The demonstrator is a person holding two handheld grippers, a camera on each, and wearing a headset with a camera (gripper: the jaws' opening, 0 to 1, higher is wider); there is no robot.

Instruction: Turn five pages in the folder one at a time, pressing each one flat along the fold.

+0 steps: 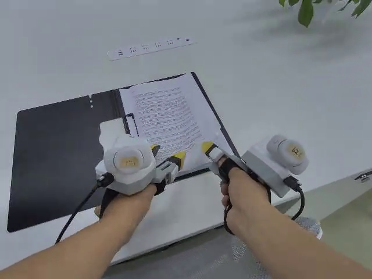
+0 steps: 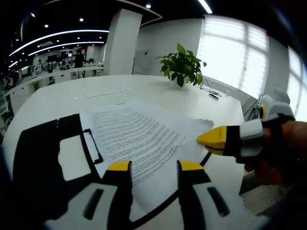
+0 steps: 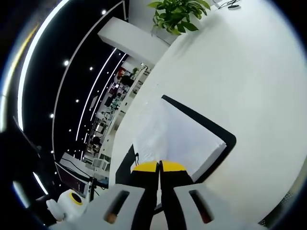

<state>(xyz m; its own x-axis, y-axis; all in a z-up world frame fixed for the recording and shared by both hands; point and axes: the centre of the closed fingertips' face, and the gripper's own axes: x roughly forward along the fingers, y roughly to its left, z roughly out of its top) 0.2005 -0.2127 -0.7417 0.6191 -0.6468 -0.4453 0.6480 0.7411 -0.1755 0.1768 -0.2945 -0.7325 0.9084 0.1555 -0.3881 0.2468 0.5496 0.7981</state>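
Note:
A black folder (image 1: 58,157) lies open on the white table, its bare left cover flat. On its right half rests a stack of printed pages (image 1: 165,113), held by a clip (image 1: 131,123) at the spine. My left gripper (image 1: 167,153) hovers open over the pages' near edge; its yellow tips (image 2: 155,167) stand apart with nothing between them. My right gripper (image 1: 207,146) is shut, its tip at the pages' near right corner. It enters the left gripper view from the right (image 2: 211,139). In its own view the tips (image 3: 159,166) meet in front of the pages (image 3: 177,136); I cannot tell whether a sheet is pinched.
A white power strip (image 1: 152,46) lies beyond the folder. A potted plant (image 2: 181,67) stands at the far side of the table, its leaves (image 1: 308,9) showing at the top right. The table's near edge runs just under my hands.

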